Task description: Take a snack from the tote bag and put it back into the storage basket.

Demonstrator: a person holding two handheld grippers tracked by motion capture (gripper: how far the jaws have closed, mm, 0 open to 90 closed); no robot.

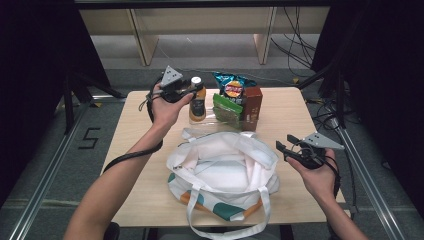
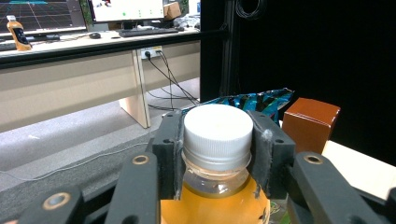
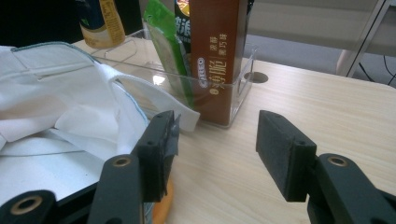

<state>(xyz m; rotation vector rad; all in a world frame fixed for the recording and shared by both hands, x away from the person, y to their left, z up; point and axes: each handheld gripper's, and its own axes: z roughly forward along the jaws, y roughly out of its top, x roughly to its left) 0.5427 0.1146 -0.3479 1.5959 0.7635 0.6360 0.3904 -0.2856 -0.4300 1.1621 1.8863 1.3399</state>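
My left claw [image 2: 215, 154] was clamped on the neck of the orange-filled plastic bottle with the white screw cap [image 2: 215, 128] — just under the cap, where it could not slip — at the clear plastic bin [image 3: 233, 100] on the wooden counter [image 1: 285, 112]. My right claw [image 3: 217, 149] hung wide beside the open white cloth tote bag [image 1: 220, 172], ready to steady it.

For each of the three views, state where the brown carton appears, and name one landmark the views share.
High view: brown carton at the table's far middle, in the clear tray's right end.
Left gripper view: right of the capped bottle.
Right gripper view: top centre, upright in the tray.
Shared landmark: the orange drink bottle.
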